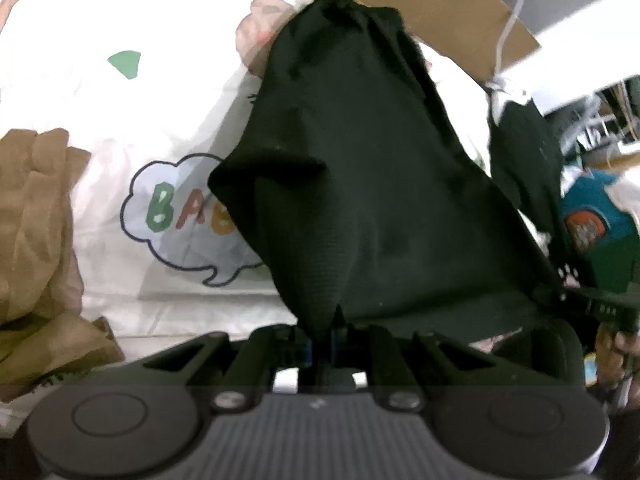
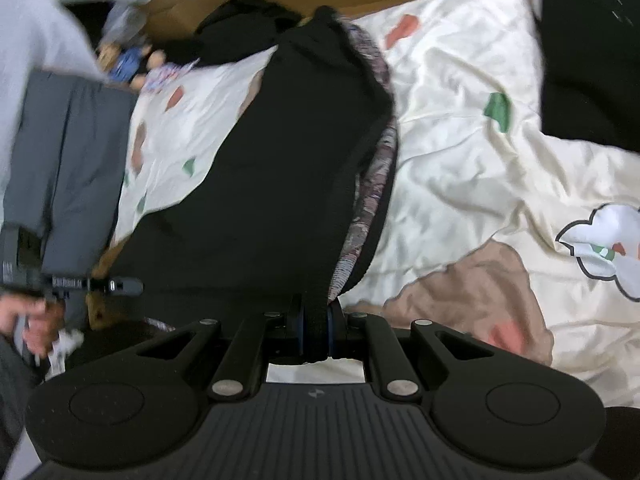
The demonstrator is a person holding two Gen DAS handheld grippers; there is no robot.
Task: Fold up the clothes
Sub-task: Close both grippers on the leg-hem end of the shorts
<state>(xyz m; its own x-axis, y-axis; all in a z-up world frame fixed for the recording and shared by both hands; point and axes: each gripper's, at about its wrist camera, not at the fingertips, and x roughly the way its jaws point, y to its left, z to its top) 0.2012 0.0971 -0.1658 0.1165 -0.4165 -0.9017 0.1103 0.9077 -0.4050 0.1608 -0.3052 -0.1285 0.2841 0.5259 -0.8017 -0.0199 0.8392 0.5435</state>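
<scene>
Black garment (image 1: 360, 184) pinched in closed left gripper (image 1: 322, 344) and closed right gripper (image 2: 316, 332), hung over printed bedsheet (image 2: 480, 152). Garment type obscured; lower end blurred.

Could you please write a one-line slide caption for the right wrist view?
Right gripper pinches a black garment hanging over the cartoon-print sheet.
</scene>
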